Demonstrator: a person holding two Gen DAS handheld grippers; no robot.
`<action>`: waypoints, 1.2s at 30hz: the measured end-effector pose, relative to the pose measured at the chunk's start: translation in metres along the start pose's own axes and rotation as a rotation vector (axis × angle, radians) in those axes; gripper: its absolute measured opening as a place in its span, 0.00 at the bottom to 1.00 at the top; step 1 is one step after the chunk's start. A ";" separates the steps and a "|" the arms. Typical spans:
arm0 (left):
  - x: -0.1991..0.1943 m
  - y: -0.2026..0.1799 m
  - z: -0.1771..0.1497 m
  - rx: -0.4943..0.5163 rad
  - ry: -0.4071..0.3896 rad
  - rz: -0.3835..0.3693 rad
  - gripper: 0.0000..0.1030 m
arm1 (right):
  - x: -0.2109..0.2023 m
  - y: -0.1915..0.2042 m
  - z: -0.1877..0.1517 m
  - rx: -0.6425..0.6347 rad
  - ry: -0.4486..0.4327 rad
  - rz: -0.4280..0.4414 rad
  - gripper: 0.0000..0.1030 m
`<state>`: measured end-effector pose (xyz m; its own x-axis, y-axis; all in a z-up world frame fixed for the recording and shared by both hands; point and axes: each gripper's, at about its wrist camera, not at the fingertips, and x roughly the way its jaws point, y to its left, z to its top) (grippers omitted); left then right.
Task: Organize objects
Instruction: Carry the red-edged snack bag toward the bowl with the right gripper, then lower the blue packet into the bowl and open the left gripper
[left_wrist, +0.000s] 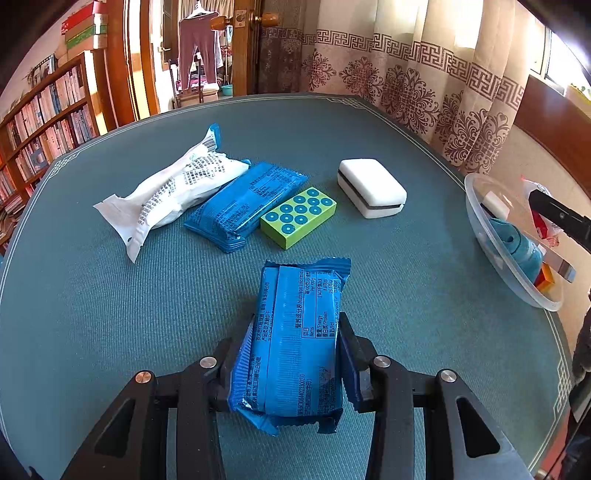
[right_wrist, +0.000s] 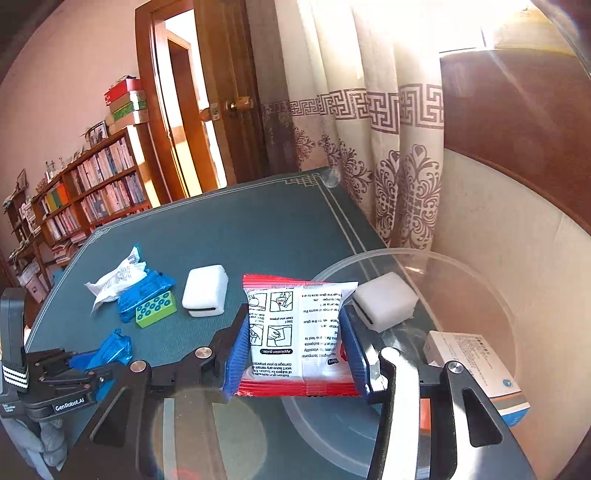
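Observation:
My left gripper (left_wrist: 295, 354) is shut on a blue snack packet (left_wrist: 299, 332) and holds it just above the green table. Farther on lie a white packet (left_wrist: 173, 192), a second blue packet (left_wrist: 243, 203), a green dotted block (left_wrist: 299, 216) and a white sponge block (left_wrist: 371, 186). My right gripper (right_wrist: 293, 339) is shut on a red and white packet (right_wrist: 295, 332) over the clear plastic bowl (right_wrist: 480, 280). The left gripper (right_wrist: 74, 373) with its blue packet (right_wrist: 110, 349) shows at the lower left of the right wrist view.
The bowl (left_wrist: 480, 225) stands at the table's right edge and holds a white sponge block (right_wrist: 386, 304), a white and blue box (right_wrist: 476, 369) and other small items. Curtains (right_wrist: 388, 147) hang behind the table. A bookshelf (left_wrist: 40, 125) stands at the left.

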<state>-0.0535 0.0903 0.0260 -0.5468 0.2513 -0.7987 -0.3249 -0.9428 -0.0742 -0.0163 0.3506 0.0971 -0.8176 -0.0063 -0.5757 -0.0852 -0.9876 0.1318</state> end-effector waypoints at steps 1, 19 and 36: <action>0.000 -0.002 0.000 0.004 0.001 -0.002 0.42 | 0.001 -0.006 0.002 0.010 -0.001 -0.013 0.47; 0.002 -0.045 0.008 0.076 0.019 -0.016 0.42 | 0.025 -0.067 0.004 0.140 0.012 -0.113 0.57; 0.004 -0.120 0.045 0.206 -0.013 -0.103 0.42 | -0.028 -0.066 -0.020 0.098 -0.097 -0.118 0.57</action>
<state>-0.0510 0.2142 0.0586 -0.5126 0.3477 -0.7851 -0.5292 -0.8480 -0.0300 0.0237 0.4130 0.0883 -0.8491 0.1290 -0.5123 -0.2353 -0.9606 0.1481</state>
